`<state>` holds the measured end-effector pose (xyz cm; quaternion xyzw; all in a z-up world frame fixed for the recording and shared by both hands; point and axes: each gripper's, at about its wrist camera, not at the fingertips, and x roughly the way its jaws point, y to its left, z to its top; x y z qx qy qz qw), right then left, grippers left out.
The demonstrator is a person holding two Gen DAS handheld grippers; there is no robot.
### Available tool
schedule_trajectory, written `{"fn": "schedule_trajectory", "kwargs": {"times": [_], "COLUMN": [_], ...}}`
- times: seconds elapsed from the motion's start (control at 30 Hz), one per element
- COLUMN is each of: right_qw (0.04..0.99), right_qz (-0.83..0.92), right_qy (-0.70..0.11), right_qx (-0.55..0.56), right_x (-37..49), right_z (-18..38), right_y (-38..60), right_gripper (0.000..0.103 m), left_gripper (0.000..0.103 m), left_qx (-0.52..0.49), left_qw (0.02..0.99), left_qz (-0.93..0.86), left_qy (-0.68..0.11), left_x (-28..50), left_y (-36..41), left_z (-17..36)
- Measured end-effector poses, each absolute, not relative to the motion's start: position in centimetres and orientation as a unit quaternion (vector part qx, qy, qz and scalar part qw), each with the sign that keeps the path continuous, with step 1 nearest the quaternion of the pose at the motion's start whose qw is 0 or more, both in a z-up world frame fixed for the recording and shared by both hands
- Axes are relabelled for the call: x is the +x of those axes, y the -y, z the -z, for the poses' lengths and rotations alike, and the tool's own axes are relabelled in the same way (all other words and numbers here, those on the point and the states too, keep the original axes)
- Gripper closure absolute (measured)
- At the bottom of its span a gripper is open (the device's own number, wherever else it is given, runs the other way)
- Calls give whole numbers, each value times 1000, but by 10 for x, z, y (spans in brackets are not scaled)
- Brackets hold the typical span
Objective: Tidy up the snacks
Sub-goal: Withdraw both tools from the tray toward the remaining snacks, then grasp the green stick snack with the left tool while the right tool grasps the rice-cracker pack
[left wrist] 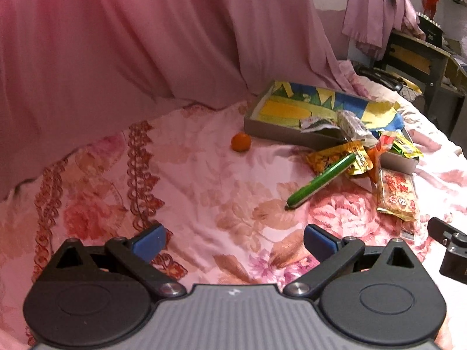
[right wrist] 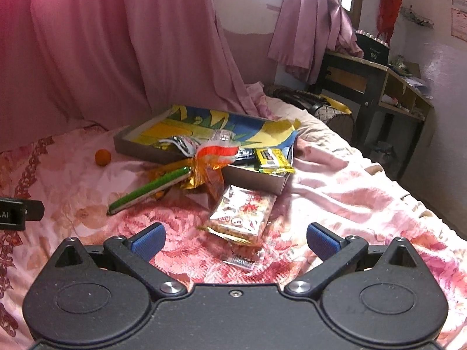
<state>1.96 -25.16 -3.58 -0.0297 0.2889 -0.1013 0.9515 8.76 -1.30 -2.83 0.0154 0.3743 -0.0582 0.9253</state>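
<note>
A bed (right wrist: 335, 192) spread with a pink flowered sheet carries everything. Toward its far side, by the pink curtain, lies a shallow grey box (right wrist: 256, 179). A small orange (right wrist: 103, 157) sits alone off the box's left corner. Against the box's near edge lie a gold wrapper (right wrist: 201, 179), a green stick-shaped pack (right wrist: 146, 191), possibly a sausage, and a red-printed packet (right wrist: 242, 214).

Pink curtain (right wrist: 116, 43) backs floral bed (right wrist: 364, 192); wooden desk (right wrist: 379, 78) beyond.
</note>
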Motion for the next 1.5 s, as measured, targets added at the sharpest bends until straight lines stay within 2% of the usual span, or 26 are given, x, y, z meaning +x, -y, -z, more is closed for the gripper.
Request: {"fn": "schedule_trajectory", "kwargs": {"times": [0.17,0.4,0.67,0.83,0.97,1.5], "right_qw": [945,937,925,909,900,896], "right_qz": [99,106,110,97,100,118], "right_qy": [-311,-334,-361,-400,-420,-417], "right_qx": [-26,-6,41,71,55,98], "right_x": [28,36,48,73,102,170], "right_z": [41,45,48,57,65,104], "right_y": [254,261,277,294,302,312], "right_gripper": [1,1,1,1,1,1], "left_gripper": [0,0,0,0,0,1], "left_qx": [25,63,85,49,34,119], "left_qw": [904,890,900,891,892,887], "left_qz": [97,134,157,184,193,236], "left_qy": [-414,-432,-398,-411,-407,-379], "left_x": [105,125,153,163,172,214], "left_y": [24,39,44,43,43,86], "left_z": [41,47,47,50,55,91]}}
